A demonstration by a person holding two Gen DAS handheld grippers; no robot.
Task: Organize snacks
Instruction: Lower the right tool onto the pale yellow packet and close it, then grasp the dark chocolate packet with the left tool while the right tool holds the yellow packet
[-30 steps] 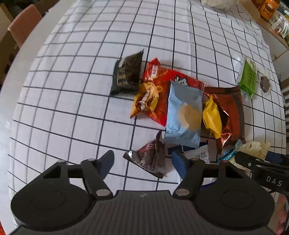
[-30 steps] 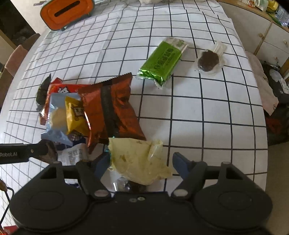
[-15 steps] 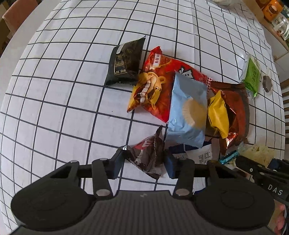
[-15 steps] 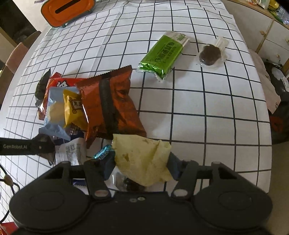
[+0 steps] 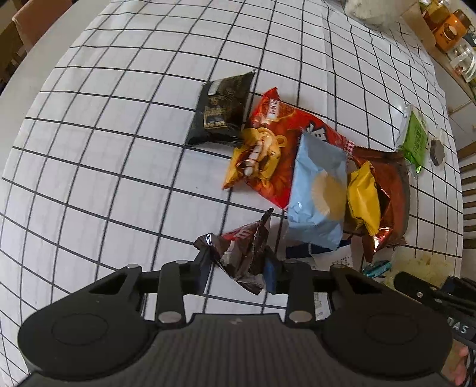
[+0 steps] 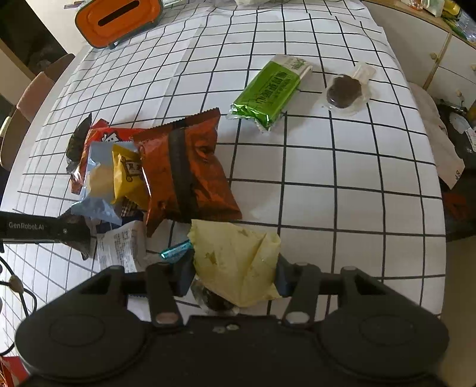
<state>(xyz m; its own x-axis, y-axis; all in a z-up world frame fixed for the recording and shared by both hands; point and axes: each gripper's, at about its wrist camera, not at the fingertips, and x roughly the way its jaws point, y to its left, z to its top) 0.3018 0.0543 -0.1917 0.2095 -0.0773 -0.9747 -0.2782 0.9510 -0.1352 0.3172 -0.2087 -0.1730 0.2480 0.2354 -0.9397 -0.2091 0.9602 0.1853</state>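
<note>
My left gripper (image 5: 238, 269) is shut on a crumpled dark brown candy packet (image 5: 242, 250) and holds it just above the cloth. My right gripper (image 6: 233, 272) is shut on a pale yellow wrapper (image 6: 238, 262). A pile of snacks lies between them: a red chip bag (image 5: 276, 154), a light blue packet (image 5: 318, 190), a small yellow packet (image 5: 363, 199) and a brown-orange bag (image 6: 187, 169). A black packet (image 5: 221, 110) lies beside the pile. A green bar (image 6: 272, 89) and a clear-wrapped dark cookie (image 6: 345, 90) lie apart, farther back on the right.
The round table has a white cloth with a black grid (image 5: 119, 148). An orange tissue box (image 6: 119, 19) stands at the far left edge. A white printed wrapper (image 6: 122, 247) and a teal candy (image 6: 175, 251) lie near my right gripper. Cabinets (image 6: 446, 53) stand to the right.
Both grippers have closed from open, the left on the brown candy packet, the right on the yellow wrapper. The left one has lifted its packet slightly.
</note>
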